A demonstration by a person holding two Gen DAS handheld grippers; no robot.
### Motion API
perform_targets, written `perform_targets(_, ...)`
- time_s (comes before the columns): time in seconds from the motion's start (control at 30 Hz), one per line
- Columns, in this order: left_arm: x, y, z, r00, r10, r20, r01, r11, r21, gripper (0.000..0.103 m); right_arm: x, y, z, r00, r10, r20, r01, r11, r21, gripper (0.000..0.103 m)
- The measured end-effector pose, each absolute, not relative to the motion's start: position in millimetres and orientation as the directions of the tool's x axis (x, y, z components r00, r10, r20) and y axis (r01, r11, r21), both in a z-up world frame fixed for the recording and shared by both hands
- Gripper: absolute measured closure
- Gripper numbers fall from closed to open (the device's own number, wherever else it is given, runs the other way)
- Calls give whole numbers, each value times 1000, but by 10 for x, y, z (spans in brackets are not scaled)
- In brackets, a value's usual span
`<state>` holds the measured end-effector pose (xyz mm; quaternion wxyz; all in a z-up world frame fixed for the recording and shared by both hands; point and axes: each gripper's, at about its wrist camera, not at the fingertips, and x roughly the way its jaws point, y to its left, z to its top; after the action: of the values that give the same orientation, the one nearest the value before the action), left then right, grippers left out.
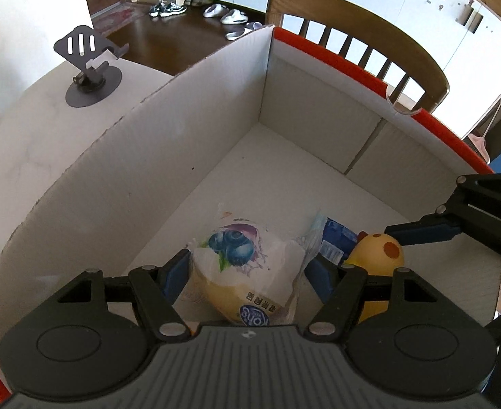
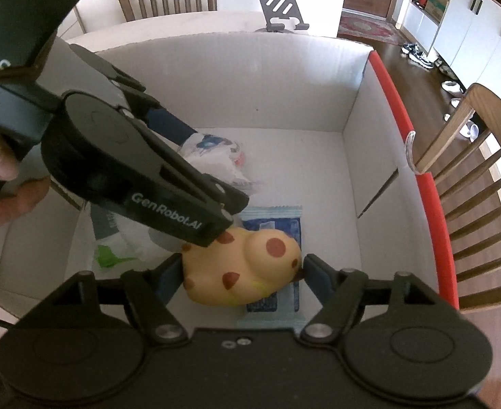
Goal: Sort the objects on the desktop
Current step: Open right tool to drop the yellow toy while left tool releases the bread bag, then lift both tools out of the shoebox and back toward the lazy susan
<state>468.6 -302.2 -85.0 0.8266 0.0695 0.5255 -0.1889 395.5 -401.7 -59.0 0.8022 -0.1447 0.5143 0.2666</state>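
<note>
Nearest the left wrist camera, the left claw (image 1: 247,272) straddles a blueberry-print snack bag (image 1: 247,266) low inside the white cardboard box (image 1: 195,136); its blue pads sit at the bag's crinkled sides, though whether they still press or have let go I cannot tell. Beside the bag, toward the box's red-edged wall, the right claw (image 2: 241,272) brackets a yellow spotted toy (image 2: 243,266), both pads touching its flanks, so it looks clenched on the toy, which hangs over or rests on a blue sachet (image 2: 274,228) lying on the box floor. Both items are thus already inside the box. The main risk, as I judge it, is crowding: the left claw's arm crosses right above the toy, so lifting either hand carelessly could knock the other. The slack bag wrapper could also snag on a pad and be dragged back out.
</note>
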Motion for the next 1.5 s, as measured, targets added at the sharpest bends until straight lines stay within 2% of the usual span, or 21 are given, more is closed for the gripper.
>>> perform_targets(0.13,4664,-2994,-803,388,-258,-885,374,921,-104,28,3934,-4036,-579,333,277,-901,-576,816,38,26)
perform_targets(0.37,4581,-2933,-596,414,-297,-861,361,921,-144,26,3902,-4072,-449,361,293,-886,-570,821,39,19)
perform_targets(0.9,4118,-2757,-81,497,-337,-800,353,920,-168,26,3595,-4159,10,431,360,-828,-582,812,50,19)
perform_targets(1.13,3841,-2642,76,522,-343,-781,348,921,-172,26,3457,-4234,172,464,378,-801,-565,823,61,12)
perform_targets(1.2,3768,-2612,111,528,-344,-776,346,922,-173,23,3421,-4254,208,469,384,-795,-561,825,68,12)
perform_targets(1.5,3456,-2509,255,558,-349,-753,348,922,-169,22,3204,-4285,319,480,411,-775,-562,822,88,11)
